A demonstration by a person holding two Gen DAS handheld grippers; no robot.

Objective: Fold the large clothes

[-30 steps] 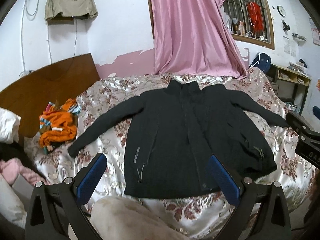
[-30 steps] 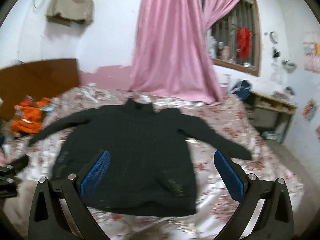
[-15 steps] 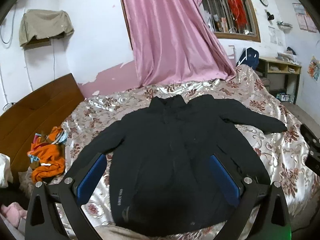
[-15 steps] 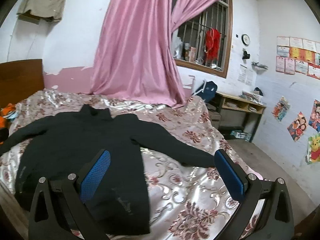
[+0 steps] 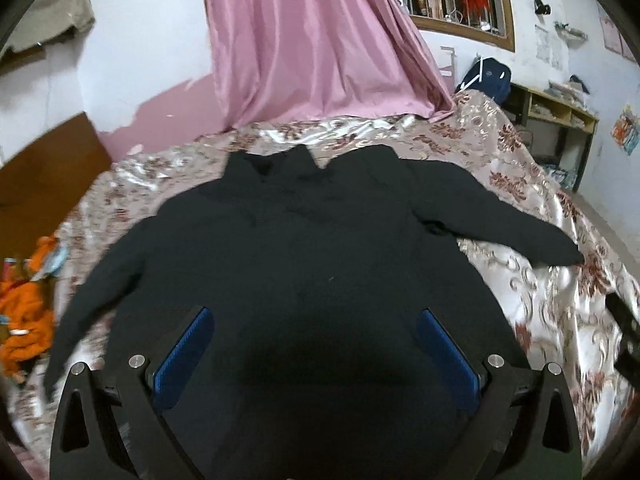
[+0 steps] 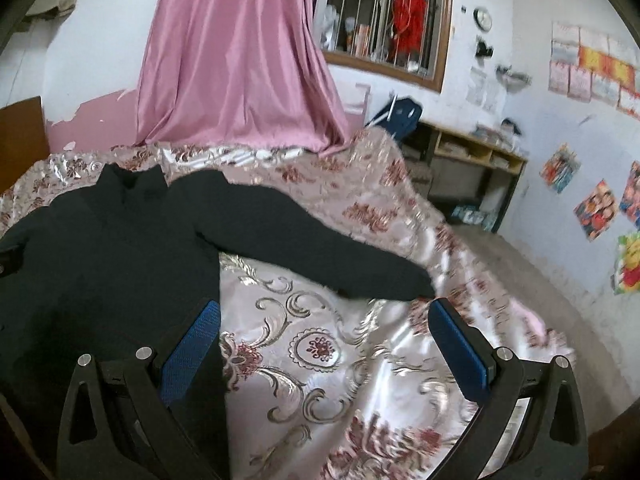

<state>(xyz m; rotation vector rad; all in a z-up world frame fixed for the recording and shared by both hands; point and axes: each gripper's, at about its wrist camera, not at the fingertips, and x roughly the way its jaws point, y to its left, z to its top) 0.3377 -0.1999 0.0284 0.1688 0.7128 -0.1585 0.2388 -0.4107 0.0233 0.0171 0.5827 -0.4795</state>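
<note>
A large black jacket (image 5: 304,264) lies spread flat, front up, on the floral satin bedspread (image 5: 560,300), collar toward the far wall and both sleeves stretched out. My left gripper (image 5: 316,356) is open and empty, hovering over the jacket's lower body. My right gripper (image 6: 324,344) is open and empty over bare bedspread (image 6: 320,344), between the jacket's right side (image 6: 100,264) and the right sleeve's cuff (image 6: 400,284), which lies just beyond the right finger.
A pink curtain (image 5: 320,40) hangs at the far wall. An orange garment pile (image 5: 24,320) lies at the bed's left by the wooden headboard (image 5: 48,160). A shelf unit (image 6: 472,172) and a blue backpack (image 6: 400,116) stand to the right of the bed.
Both grippers have moved forward and lower toward the bed. The left now hangs over the jacket's body. The right has swung right toward the right sleeve's cuff. Both stay open.
</note>
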